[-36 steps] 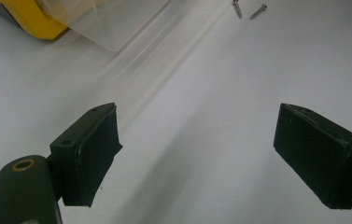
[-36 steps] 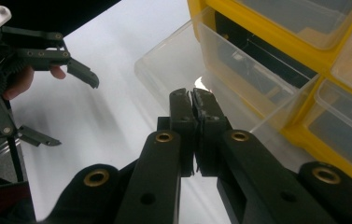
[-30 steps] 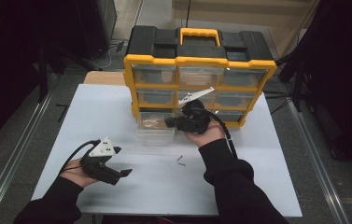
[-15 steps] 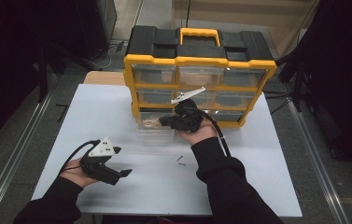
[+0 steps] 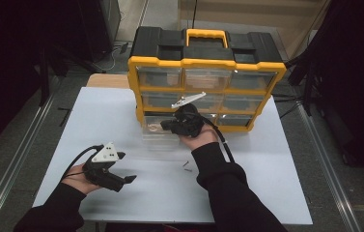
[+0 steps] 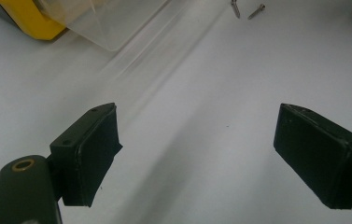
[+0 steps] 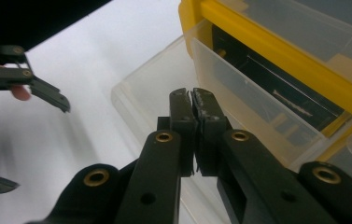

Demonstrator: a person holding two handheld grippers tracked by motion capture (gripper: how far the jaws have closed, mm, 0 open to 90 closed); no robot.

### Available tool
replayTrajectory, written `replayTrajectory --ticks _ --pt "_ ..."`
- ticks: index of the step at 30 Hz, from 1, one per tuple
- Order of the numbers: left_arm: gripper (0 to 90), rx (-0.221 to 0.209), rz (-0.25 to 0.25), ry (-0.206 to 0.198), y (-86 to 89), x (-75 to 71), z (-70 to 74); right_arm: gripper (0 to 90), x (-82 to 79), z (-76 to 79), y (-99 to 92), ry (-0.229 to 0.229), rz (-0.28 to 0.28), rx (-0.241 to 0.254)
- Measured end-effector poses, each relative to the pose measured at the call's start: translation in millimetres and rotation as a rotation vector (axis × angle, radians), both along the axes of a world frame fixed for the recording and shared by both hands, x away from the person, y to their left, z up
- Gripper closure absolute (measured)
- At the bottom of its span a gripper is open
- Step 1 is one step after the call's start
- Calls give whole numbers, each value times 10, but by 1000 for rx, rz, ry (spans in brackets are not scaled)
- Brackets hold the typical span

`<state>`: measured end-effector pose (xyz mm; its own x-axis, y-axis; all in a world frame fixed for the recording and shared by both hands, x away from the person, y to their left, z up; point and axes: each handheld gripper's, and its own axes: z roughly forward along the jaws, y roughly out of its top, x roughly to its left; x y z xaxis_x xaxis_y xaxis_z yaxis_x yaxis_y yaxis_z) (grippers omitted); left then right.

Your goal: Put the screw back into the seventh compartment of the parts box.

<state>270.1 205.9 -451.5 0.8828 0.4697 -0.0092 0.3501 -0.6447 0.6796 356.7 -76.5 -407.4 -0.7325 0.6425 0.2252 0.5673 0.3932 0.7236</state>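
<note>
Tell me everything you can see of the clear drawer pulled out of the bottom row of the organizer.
The clear drawer is a see-through plastic tray with a flat front wall and shallow sides. It sits partly pulled out of the bottom-left slot of the yellow organizer, level, its front part over the white table. The right gripper, jaws shut, hovers above its open top; contact cannot be told. Contents are too faint to make out.

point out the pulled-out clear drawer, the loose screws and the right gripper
clear drawer [image 7: 141,100] right gripper view, its floor
loose screws [image 6: 256,10] left gripper view, one screw's shank
right gripper [image 7: 193,100] right gripper view, between its shut tips
</note>
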Motion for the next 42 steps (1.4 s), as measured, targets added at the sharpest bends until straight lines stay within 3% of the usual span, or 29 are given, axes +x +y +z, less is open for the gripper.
replayTrajectory --ticks 25,29,37,42 --pt "140 -3 -5 3 0 -4 -2 876 87 -141 119 4 -16 -27" --pt "141 -5 -3 2 2 -4 -1 769 92 -122 81 7 -16 -3" --pt "140 -2 -3 3 4 -5 1 673 22 -14 11 -29 11 18" --pt "140 -3 -3 3 5 -6 2 503 -54 59 -42 -61 29 46"
